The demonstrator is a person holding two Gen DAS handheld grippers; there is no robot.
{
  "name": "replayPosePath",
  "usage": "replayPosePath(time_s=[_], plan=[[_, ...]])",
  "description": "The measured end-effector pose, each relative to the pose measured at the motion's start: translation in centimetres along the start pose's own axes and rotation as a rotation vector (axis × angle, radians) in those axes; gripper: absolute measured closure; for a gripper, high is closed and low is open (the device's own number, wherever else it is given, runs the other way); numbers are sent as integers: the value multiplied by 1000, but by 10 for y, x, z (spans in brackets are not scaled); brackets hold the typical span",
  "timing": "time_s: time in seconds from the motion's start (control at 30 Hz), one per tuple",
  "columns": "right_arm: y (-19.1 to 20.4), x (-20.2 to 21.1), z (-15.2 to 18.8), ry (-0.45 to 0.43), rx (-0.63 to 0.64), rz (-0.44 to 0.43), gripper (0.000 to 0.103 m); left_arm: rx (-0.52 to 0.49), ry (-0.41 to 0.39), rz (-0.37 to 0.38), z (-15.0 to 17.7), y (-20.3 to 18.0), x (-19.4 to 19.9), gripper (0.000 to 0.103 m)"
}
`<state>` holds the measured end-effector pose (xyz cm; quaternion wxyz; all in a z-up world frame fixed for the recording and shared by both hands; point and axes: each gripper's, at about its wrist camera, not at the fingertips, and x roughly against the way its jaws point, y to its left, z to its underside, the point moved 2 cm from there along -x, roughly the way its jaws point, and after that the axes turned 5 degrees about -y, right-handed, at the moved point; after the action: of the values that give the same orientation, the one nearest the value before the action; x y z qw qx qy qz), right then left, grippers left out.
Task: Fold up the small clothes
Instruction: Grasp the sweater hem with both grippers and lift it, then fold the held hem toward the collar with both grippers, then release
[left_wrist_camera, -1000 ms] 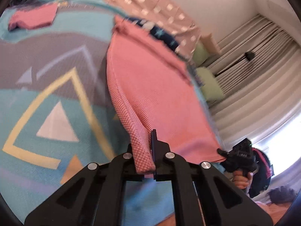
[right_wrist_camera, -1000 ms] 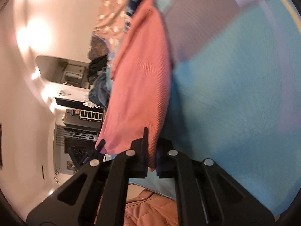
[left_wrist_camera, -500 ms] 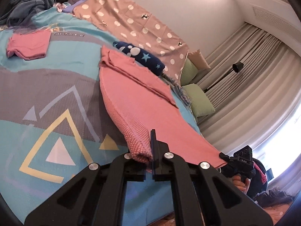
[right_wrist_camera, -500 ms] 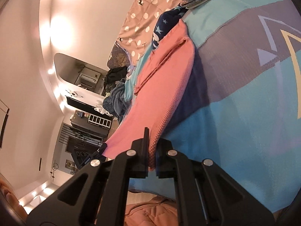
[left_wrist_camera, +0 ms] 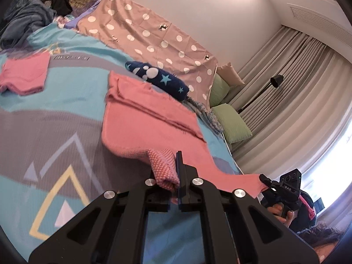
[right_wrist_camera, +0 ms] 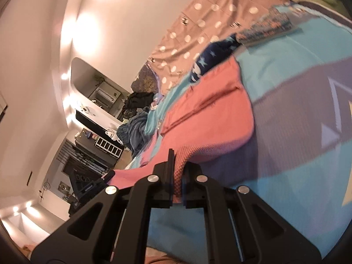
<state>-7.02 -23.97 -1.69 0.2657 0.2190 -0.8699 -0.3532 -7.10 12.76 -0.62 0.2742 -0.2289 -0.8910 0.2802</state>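
No boxes or baskets showing here, just a bed w/ a blue and grey blanket [left_wrist_camera: 66,118] and clothes lying on it.

Going left to right in the left cam: a blue-grey pile of clothes [left_wrist_camera: 24,22] is sitting at the far left corner. A small pink folded piece [left_wrist_camera: 24,77] is lying flat on the blanket. Next is the big pink cloth [left_wrist_camera: 145,121], w/ a dark blue roll w/ stars [left_wrist_camera: 160,79] touching its far edge. A dotted sheet [left_wrist_camera: 154,37] is lying behind that, and green pillows [left_wrist_camera: 231,121] are sitting by the curtains.

The left gripper [left_wrist_camera: 175,176] is pinching one near corner of the pink cloth, jaws squeezed tight on it. The right gripper [right_wrist_camera: 178,176] is pinching the other near corner [right_wrist_camera: 179,176] the same way. The near edge is hanging up off the blanket btwn them, sagging in the middle. The far part is lying on the bed.

The right gripper [left_wrist_camera: 279,189] is also showing at the right of the left cam, w/ a hand [left_wrist_camera: 280,214] holding it.
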Motion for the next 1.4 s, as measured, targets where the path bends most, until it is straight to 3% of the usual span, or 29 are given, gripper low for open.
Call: replayPosePath(time_s=[0.4,0.87,1.07,1.4], plan=[[7,-20,-51,-66,38,-9,98,-10,-65,25,-53,-12,-22,100],[17,-81,-117,-105,130,71,98,-30,-98,-12,-108,-13,-63,100],[13,-123,-140,-94,197,145,98,-27,-75,-45,-134,0,-101,100],[-28,-194,-179,-49,171,213,98,-19,-10,-93,-172,30,-177,100]])
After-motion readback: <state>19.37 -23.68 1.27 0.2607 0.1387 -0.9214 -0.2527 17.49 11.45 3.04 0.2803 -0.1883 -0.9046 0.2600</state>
